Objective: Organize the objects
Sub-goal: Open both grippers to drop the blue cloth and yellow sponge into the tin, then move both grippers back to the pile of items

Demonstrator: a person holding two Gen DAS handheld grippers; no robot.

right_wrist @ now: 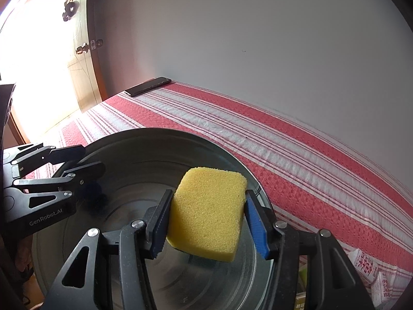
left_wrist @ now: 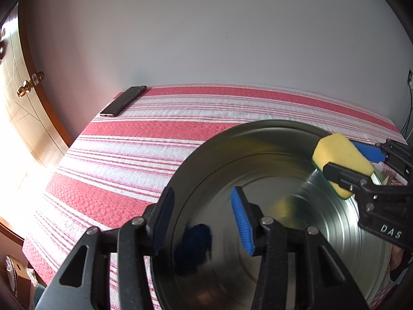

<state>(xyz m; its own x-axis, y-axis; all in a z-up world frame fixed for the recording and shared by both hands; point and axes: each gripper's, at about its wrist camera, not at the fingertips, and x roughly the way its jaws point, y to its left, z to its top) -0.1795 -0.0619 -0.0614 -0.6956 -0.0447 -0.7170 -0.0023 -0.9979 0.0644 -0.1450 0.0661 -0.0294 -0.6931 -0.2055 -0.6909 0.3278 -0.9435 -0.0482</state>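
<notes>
Steel basin on a striped bed, sponge held over it

The left gripper point(left_wrist: 204, 222) straddles the metal basin point(left_wrist: 284, 245) rim, whether clamped unclear; the right gripper point(right_wrist: 206, 222) squeezes the yellow sponge point(right_wrist: 209, 211) above its bowl. Steadying the basin seems wise; a phone point(left_wrist: 123, 101) lies well apart.

Daylight floods in from my left, blowing the doorway point(right_wrist: 38, 82) out to pure white in both views. The wall point(left_wrist: 206, 31) is evenly lit and soft. The steel basin point(left_wrist: 322, 222) shows smeared reflections and bright glare on its floor. The striped cloth point(right_wrist: 296, 160) blurs toward its far edge. Fisheye bending curves the door frame point(left_wrist: 33, 77), and the corners fall to black.
</notes>
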